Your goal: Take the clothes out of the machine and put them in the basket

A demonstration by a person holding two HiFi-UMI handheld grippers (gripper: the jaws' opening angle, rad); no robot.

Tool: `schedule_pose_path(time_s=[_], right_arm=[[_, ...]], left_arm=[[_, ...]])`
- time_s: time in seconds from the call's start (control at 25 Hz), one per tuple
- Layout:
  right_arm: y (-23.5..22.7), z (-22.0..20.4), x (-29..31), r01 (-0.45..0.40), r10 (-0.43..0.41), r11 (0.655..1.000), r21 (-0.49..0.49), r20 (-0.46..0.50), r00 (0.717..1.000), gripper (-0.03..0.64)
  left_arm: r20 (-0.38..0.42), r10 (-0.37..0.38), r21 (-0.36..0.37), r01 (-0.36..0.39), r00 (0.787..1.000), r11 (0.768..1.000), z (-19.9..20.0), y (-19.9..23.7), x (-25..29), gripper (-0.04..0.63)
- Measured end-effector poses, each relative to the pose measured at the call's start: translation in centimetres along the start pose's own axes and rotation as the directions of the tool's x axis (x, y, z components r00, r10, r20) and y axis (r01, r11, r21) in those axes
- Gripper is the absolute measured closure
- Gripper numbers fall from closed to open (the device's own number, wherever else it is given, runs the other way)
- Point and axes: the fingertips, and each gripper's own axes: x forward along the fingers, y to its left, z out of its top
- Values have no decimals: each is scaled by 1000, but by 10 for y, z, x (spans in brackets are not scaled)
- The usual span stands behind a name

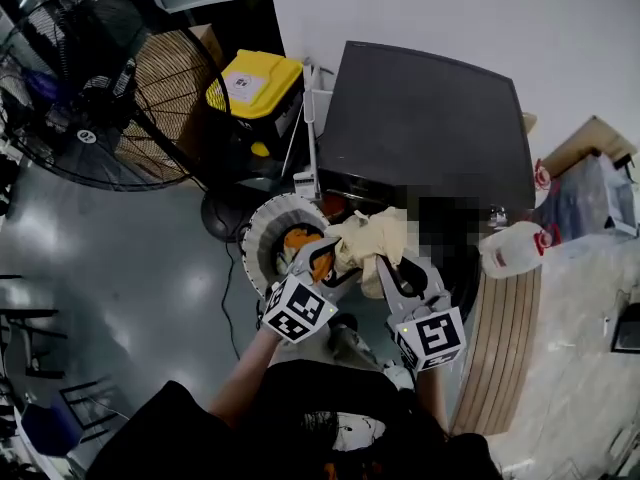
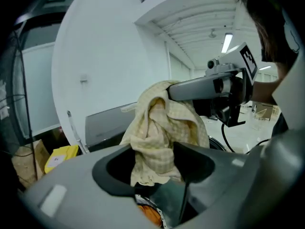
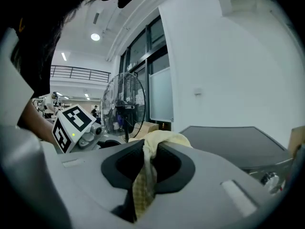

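cream checked cloth [image 1: 372, 236], one piece, is held clear of the machine [image 1: 430, 118] and bunched between two hand-held grippers, in front of the machine's near edge and just right of the basket [image 1: 262, 230]. left gripper [image 1: 325, 251]: one, jaws closed on the lower folds of the cloth [image 2: 162, 123], which fill the gap between them in the left gripper view [image 2: 155, 151]. right gripper [image 1: 392, 266]: one, jaws nearly together and pinching a narrow strip of the cloth [image 3: 164, 138], the rest spilling over the far side of the jaws in the right gripper view [image 3: 150, 149]; the same gripper shows in the left gripper view [image 2: 209, 87] lying across the top of the bundle. marker cubes: two, one on each gripper [image 1: 298, 311] [image 1: 432, 336], both close to the person's dark-clothed body at the bottom of the head view. basket: one, round, white, ribbed, on the grey floor [image 1: 130, 288] just left of the cloth and close to the machine's front corner. orange garment [image 1: 298, 238]: one, lying inside the basket, partly hidden by the left gripper. machine: one, with a dark flat top, standing against the white wall [image 1: 450, 8]. floor fan [image 1: 90, 88]: one, black, large, well left of the machine. yellow-lidded box [image 1: 255, 83]: one, between the fan and the machine. white jug [image 1: 512, 250]: one, red cap, lying on its side by the machine's right corner. slatted wooden board [image 1: 505, 338]: one, beside the right gripper.
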Motion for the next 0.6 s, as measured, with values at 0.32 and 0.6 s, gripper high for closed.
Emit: schedule_pose_path(time_s=[0.32,0.6], right_arm=[[40,41,32,-193,191,981,6,94,977,543],[75,66,67,-306,301,952,10,141,943,543]], left_arm=[[45,216,-37,-215,975,976,10,37,-56,488],[36,327,-67,-324,944,944,3,74,-105,494]])
